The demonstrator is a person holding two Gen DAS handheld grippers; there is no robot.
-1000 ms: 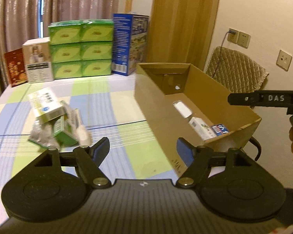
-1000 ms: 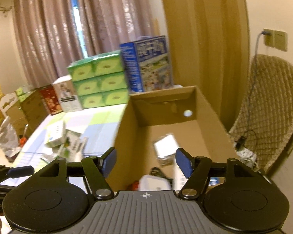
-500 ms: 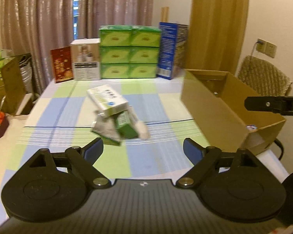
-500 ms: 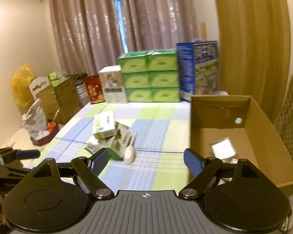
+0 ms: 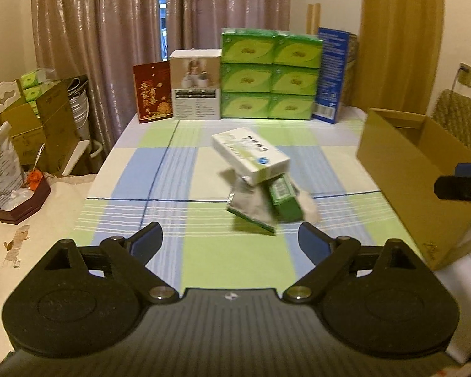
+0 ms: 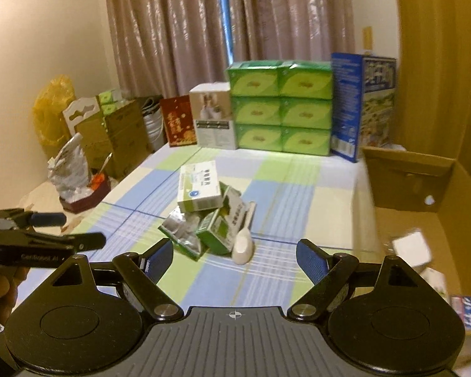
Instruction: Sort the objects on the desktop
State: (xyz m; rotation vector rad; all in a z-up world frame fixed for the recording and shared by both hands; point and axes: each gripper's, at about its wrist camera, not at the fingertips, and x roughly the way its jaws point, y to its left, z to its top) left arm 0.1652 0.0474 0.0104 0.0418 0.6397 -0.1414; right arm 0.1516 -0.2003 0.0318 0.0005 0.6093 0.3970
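Since the frames a second ago, both cameras have swung away from the cardboard box (image 6: 424, 220) toward the heap of small items; the heap now sits centred in both views where the box interior filled them before.

Table (image 5: 179, 169), checked blue, green and cream cloth, carries everything. The cardboard box stands open at its right edge. The right wrist view looks into it: a white packet (image 6: 412, 248) and a blue-and-white carton (image 6: 464, 314) lie on its floor. The left wrist view shows only the box's outer wall (image 5: 405, 188) and rim, none of the contents.

At the far edge: stack of green tissue packs (image 5: 270, 73), blue box (image 5: 329, 73) to its right, white box (image 5: 195, 84) and red box (image 5: 153, 91) to its left.

Heap, mid-table, well apart from the box: white medicine box (image 5: 251, 153) rests tilted on top of a green carton (image 5: 283, 199) and a crumpled foil packet (image 5: 249, 202). The right wrist view adds a white rounded item (image 6: 243, 245) lying against the heap's near right side (blurred in the left view).

Left gripper (image 5: 230, 242): fingers spread wide, nothing between them, held short of the heap. Right gripper (image 6: 234, 259): likewise spread, nothing held, the heap showing between its fingers. Each view catches the other gripper at its edge.
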